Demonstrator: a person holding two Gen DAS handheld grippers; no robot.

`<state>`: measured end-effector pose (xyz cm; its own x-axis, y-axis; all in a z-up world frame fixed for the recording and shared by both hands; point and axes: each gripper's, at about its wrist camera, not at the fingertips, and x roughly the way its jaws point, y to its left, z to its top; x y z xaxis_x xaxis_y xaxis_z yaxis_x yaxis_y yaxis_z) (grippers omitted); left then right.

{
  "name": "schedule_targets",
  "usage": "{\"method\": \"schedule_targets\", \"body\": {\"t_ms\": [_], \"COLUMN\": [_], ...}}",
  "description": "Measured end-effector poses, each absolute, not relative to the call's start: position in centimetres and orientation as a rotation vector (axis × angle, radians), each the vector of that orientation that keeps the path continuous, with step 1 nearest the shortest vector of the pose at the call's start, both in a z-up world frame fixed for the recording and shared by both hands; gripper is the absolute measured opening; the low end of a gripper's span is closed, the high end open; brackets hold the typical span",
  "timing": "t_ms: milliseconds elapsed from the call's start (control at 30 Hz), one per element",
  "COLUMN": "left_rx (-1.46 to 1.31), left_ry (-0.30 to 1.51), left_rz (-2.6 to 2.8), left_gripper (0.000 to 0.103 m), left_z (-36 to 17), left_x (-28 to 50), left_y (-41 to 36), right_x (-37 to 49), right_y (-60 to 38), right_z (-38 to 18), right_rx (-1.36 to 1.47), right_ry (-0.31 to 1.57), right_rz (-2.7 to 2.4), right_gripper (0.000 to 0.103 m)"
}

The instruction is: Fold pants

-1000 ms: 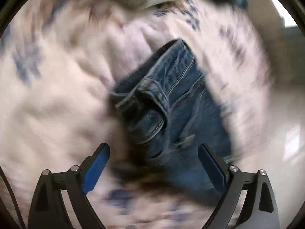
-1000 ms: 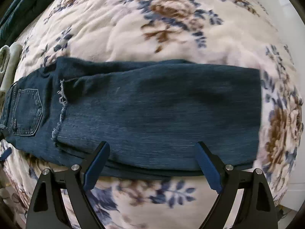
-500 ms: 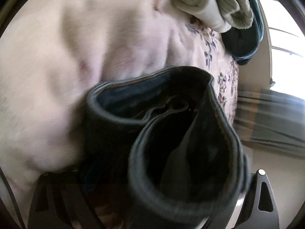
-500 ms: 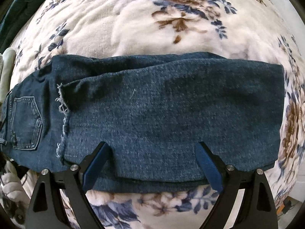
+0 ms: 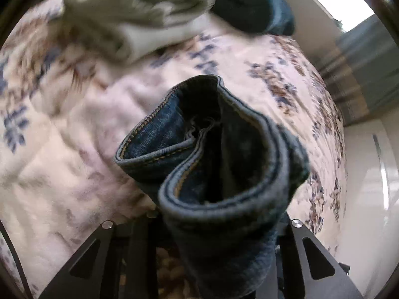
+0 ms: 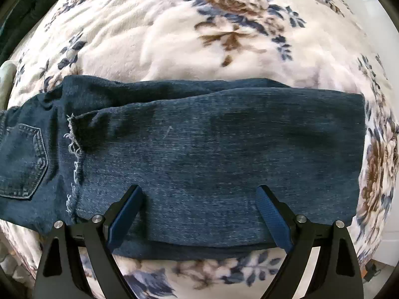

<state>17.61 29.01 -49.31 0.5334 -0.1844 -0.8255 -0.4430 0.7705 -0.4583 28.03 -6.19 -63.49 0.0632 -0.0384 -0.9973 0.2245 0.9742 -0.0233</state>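
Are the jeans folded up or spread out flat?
Folded once: the jeans have their legs doubled over, frayed hems beside the back pocket.

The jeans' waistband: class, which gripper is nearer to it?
Left. The left gripper is clamped on the waistband; the right gripper hangs open over the folded legs, well away.

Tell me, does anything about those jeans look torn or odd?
Yes. The jeans have a frayed hem with loose white threads, lying across the seat near the back pocket. It looks like a raw cut edge, though it may be deliberate styling.
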Motion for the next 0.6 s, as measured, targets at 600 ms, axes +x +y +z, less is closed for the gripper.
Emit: {"method": "schedule_targets", "body": {"t_ms": [600], "left_rx": [-0.396], "left_ry": [0.912], "left_rz": [-0.107], "left_gripper": [0.022], "left_z": [-41.5], "left_x": [19.0], "left_y": [9.9], "right_x": [24.0], "right_y": [-17.3], "right_z": [-60.4], "right_rx": [0.318], "right_ry": [1.399], "right_rz": [-0.230], "right_gripper": [0.094]}}
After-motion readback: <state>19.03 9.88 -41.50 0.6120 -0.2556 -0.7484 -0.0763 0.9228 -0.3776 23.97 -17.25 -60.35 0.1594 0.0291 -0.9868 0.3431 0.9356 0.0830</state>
